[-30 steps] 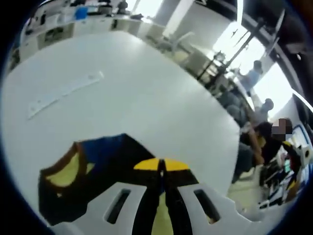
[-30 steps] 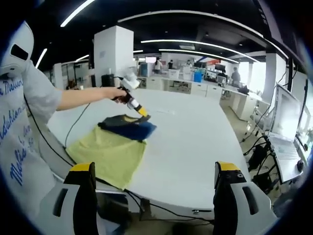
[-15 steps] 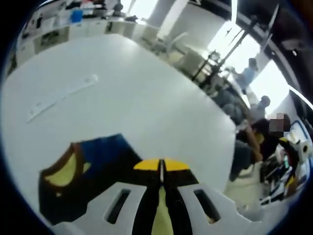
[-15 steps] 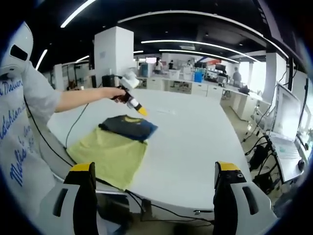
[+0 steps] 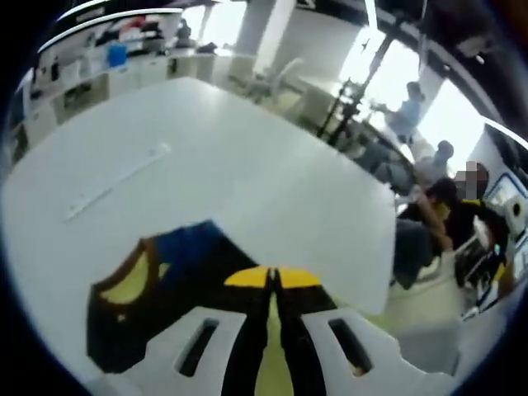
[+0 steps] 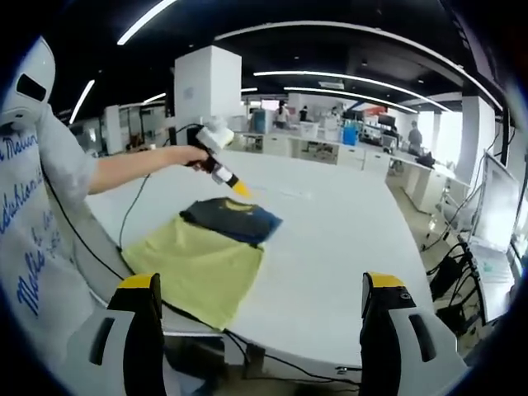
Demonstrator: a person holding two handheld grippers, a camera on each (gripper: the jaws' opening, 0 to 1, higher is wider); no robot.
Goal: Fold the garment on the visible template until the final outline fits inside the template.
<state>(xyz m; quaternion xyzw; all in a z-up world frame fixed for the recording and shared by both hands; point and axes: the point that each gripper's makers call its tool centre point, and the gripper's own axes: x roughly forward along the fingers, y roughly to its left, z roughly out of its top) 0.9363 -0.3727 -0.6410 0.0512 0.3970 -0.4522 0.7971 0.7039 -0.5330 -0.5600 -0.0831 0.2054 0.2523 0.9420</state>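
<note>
**Garment folded on the tabletop, both tongs off it**

The garment [image 6: 216,247] is soft, matte cloth lying flat on the smooth white tabletop [image 6: 346,239]. Its larger lower part is a yellow-green sheet with a roughly square outline, reaching the tabletop edge nearest me. On the far end of that sheet lies a dark navy folded portion [image 6: 231,219], roughly rectangular, with a blue corner and a yellow patch near its far side. In the left gripper view that navy portion [image 5: 165,289] shows a curved neckline with a brown band and yellow inside it [image 5: 136,280], and the fabric looks slightly rumpled at its edges.

My left tongs [image 5: 271,279] have their 2 yellow-tipped jaws pressed together with no gap, and I see no cloth caught between them; the navy fold lies just beyond and beside the tips. In the right gripper view the same tongs [image 6: 239,189] hang just past the far edge of the navy fold, apart from it.

My right tongs [image 6: 262,285] stand wide apart, the 2 yellow-capped black jaws at either side of the view, holding nothing, well back from the garment and beyond the tabletop's near edge.

A long, thin pale strip [image 5: 115,179] lies flat on the tabletop, well beyond the garment.
</note>
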